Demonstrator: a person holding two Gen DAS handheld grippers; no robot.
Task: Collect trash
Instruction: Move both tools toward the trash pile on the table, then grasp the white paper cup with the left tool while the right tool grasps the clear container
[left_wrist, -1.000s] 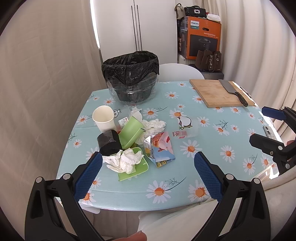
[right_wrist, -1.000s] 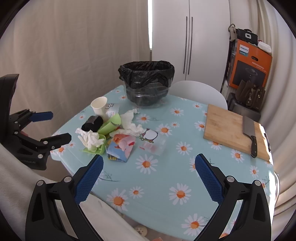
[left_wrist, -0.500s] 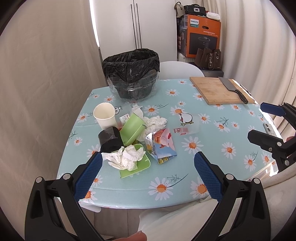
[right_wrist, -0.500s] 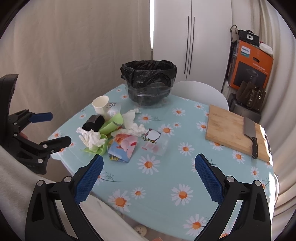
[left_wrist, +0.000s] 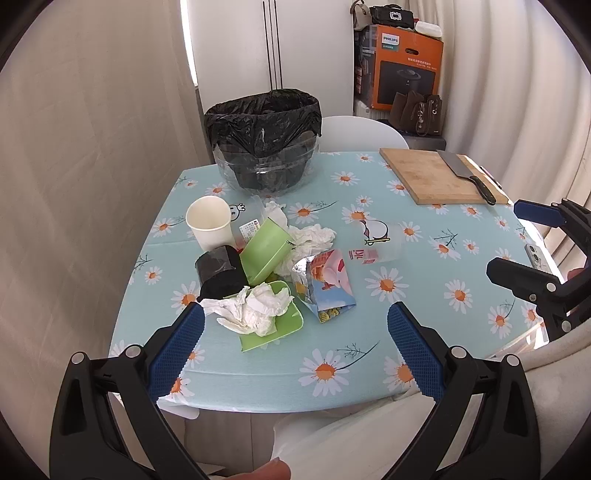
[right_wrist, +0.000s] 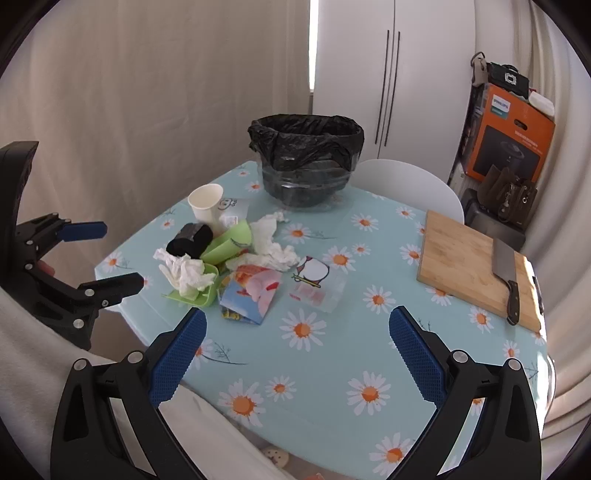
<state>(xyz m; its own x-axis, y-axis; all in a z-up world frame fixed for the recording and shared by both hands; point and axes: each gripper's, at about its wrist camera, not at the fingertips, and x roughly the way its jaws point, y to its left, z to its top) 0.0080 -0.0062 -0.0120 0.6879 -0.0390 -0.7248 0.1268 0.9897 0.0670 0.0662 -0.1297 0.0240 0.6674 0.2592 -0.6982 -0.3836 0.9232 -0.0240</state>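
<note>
— Where is the trash?

— It sits in a heap on the left part of the table (left_wrist: 258, 373). A white paper cup (left_wrist: 208, 227) stands up at the back of the heap. A black roll (left_wrist: 219, 273) lies just in front of it. A green carton (left_wrist: 267, 251) leans beside the roll. Crumpled white tissue (left_wrist: 255, 306) rests on a flat green piece (left_wrist: 280, 328). A shiny snack bag (left_wrist: 327, 284) with a pink picture lies to the right of the tissue. A clear plastic cup (left_wrist: 376, 242) lies on its side near the bag. There may be more paper under the heap, but it is too hidden to tell.

— And where does the trash go?

— A bin with a black bag (left_wrist: 264, 138) stands on the far side of the table, behind the heap.

— What else is there?

— The table wears a light blue cloth with daisies. A wooden board (left_wrist: 432, 177) lies at the far right, with a big knife (left_wrist: 467, 177) on top. A white chair (left_wrist: 364, 134) stands behind the table. An orange box (left_wrist: 400, 70) sits in the corner, and pale curtains hang around the room.

— What are the grippers doing?

— The left gripper (left_wrist: 293, 347) hangs over the near edge, close to the tissue. Its jaws are wide apart and hold nothing. The right gripper (right_wrist: 297, 349) hangs over the bare cloth, to the right of the heap. Its jaws are wide apart too, with nothing between them.
</note>
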